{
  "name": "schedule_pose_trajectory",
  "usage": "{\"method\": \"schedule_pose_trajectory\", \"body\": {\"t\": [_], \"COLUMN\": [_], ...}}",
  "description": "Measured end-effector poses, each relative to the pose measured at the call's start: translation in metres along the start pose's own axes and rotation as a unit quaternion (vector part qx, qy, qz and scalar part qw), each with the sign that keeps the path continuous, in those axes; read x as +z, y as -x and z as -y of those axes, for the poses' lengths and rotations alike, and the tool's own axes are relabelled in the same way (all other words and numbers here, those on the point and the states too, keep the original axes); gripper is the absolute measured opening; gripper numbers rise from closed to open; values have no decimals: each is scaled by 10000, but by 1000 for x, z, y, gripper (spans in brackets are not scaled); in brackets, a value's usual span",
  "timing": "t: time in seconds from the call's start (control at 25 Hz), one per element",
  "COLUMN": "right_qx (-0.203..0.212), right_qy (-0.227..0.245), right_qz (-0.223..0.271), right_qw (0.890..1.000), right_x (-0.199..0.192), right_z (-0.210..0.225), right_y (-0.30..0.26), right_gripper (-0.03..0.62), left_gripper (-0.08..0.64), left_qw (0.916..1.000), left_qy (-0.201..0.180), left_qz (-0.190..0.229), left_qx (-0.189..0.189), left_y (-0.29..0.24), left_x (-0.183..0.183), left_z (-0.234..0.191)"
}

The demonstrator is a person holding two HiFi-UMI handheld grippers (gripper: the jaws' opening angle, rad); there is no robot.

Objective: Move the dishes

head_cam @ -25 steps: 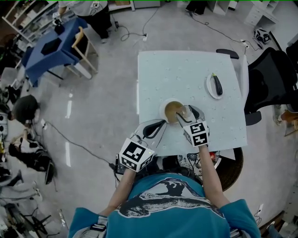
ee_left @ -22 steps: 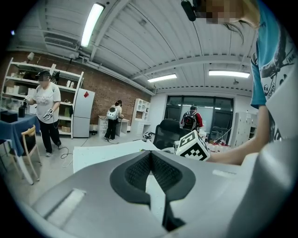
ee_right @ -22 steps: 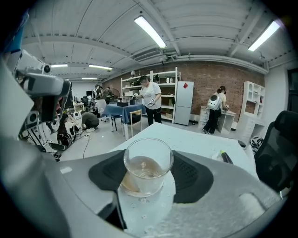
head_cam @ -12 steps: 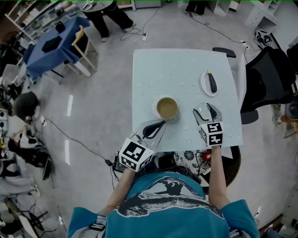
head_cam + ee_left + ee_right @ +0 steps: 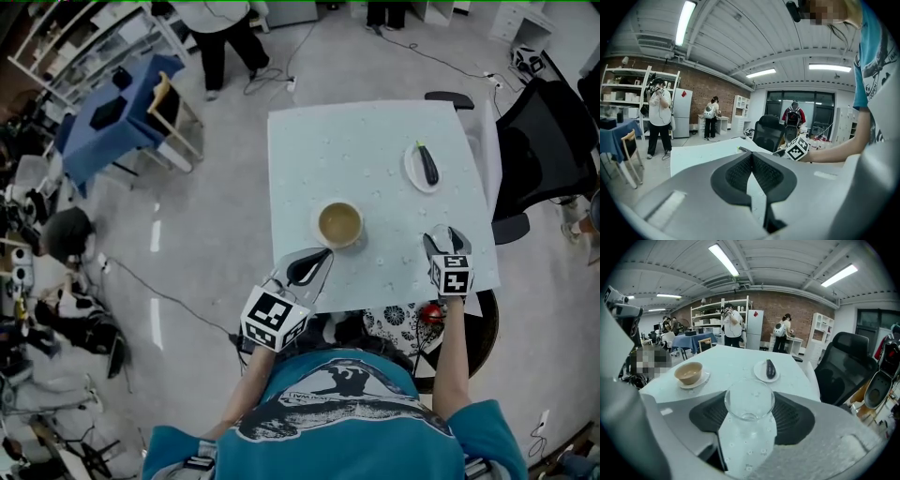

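The clear glass is clamped in your right hand-held gripper, right of the bowl, by the counter's near edge (left hand-held gripper clenched, empty, just nearer than the bowl). Hold it upright and lower it squarely before letting go.

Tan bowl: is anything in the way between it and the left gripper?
Nothing visible. Only bare tablecloth lies between the left gripper and the tan bowl; the right gripper, holding a clear glass, is off to the side.
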State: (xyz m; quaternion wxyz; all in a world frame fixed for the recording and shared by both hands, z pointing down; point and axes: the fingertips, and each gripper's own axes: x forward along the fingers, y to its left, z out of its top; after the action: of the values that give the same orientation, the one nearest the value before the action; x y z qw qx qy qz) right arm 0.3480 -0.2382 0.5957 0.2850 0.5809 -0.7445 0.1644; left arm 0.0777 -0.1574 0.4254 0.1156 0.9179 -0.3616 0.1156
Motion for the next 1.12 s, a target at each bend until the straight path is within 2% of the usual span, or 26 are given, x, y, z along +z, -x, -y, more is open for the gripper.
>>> {"method": "schedule_pose_trajectory", "body": {"t": [0.16,0.6,0.72,0.8,1.12], "right_qx": [-62,-337,-271,-195,-441], "right_qy": [-314,-732,-936,-1081,-1097], "right_qz": [122,351,391,500,1109], "right_qw": [9994,9961,9945,9927,9868], "right_x": [-5,-7,-5,-1,44], "right_z": [8,14,13,12,14], "right_y": [1,-5,-3,1,38], "right_gripper": [282,284,285,318,319], "left_gripper": [14,14,14,14,14], "left_qw": [10000,9999,9999,9999,9998], "left_qy": [-6,42,69,88,164], "left_qz": [-42,-103,-100,-97,-112], "left_qx": [-13,-77,-71,-55,11], "left_y": [-2,-7,-4,-2,7], "left_x": [0,-8,-8,-9,-14], "left_z": [-2,-8,-12,-14,-32]}}
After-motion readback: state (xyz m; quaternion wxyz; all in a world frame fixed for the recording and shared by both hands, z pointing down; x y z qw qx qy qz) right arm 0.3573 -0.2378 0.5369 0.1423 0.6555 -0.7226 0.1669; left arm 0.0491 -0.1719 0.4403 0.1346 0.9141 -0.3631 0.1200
